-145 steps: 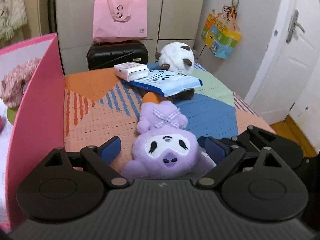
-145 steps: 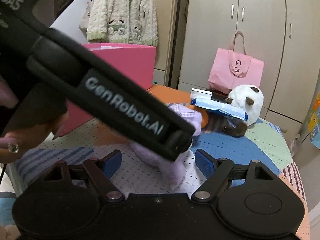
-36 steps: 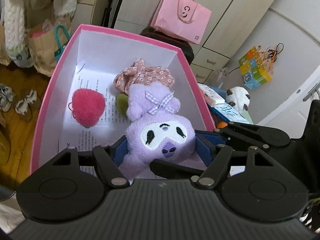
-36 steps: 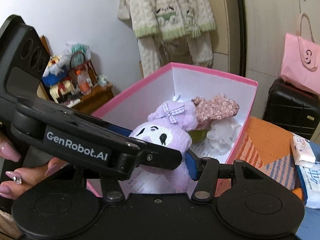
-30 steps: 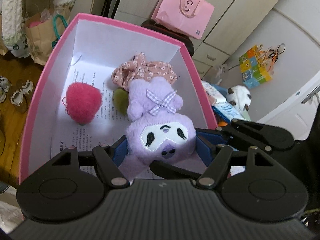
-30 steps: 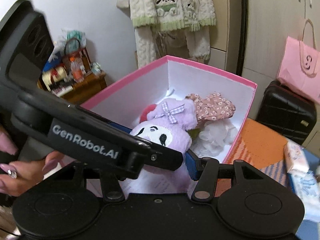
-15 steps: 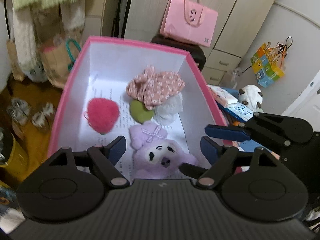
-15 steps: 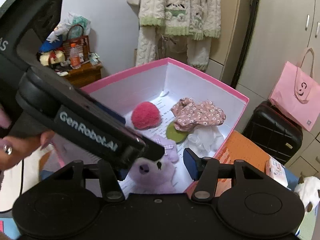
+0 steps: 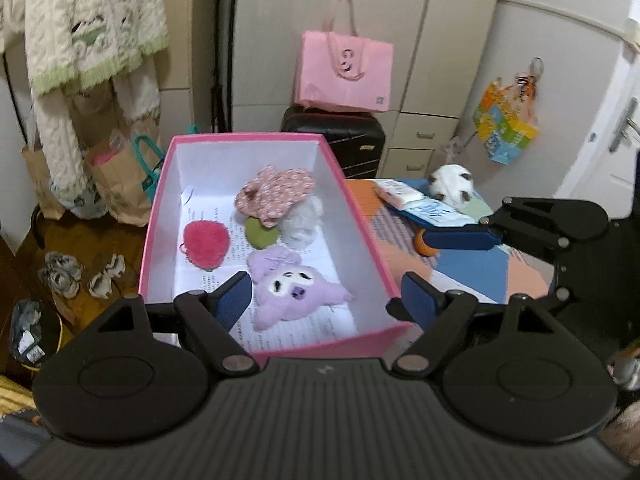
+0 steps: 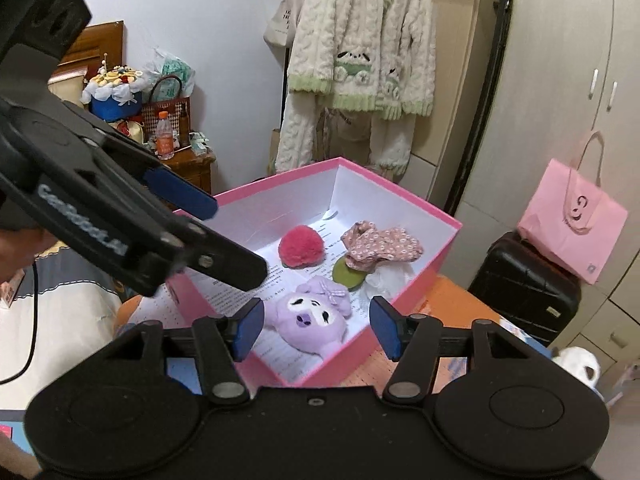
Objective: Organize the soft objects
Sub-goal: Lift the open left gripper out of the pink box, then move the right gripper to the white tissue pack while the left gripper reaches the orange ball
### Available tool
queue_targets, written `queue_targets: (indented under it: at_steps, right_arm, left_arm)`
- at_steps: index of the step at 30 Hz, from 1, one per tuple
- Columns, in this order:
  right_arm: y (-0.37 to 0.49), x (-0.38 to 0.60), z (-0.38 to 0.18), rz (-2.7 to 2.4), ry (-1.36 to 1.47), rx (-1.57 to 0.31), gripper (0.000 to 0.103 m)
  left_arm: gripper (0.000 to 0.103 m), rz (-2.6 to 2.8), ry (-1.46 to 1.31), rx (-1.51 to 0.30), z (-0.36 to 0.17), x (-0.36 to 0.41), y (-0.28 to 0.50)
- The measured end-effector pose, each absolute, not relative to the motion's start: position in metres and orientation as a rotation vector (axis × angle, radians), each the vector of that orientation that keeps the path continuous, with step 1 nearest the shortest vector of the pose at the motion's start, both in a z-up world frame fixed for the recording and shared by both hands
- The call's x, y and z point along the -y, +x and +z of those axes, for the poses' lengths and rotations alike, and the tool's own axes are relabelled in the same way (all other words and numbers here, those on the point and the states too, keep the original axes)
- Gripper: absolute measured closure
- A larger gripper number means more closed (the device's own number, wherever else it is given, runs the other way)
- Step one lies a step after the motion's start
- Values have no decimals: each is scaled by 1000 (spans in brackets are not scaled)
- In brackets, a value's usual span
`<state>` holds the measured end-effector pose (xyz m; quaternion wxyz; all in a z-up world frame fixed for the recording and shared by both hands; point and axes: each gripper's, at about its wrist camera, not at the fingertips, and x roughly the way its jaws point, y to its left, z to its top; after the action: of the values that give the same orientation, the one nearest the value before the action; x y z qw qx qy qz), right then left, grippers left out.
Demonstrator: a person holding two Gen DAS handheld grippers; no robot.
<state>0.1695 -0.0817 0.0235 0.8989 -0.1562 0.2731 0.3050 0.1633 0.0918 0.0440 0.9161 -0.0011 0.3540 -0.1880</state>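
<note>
A purple plush toy (image 9: 294,288) lies face up on the paper floor of the pink box (image 9: 364,236), near its front; it also shows in the right wrist view (image 10: 312,318). Behind it in the box lie a red pompom (image 9: 206,244), a green pad (image 9: 262,232), a white puff (image 9: 300,224) and a floral cloth (image 9: 274,194). My left gripper (image 9: 326,298) is open and empty above the box's front. My right gripper (image 10: 316,330) is open and empty, raised over the box's near corner (image 10: 320,376).
A white-and-brown plush (image 9: 452,178), a tissue pack (image 9: 398,192) and a blue packet (image 9: 440,212) lie on the patterned table (image 9: 480,264) to the right. A black suitcase (image 9: 334,136) with a pink bag (image 9: 346,70) stands behind the box. Knitwear (image 10: 360,56) hangs at the back.
My left gripper opened and let the purple plush drop into the box. Both grippers have since risen and pulled back from it.
</note>
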Motion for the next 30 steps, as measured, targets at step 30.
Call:
queue_targets:
  at_steps: [30]
  right_arm:
    - [119,259,17,531,-100,-536,28]
  left_arm:
    - [16,-712,-5,-703,32,58,149]
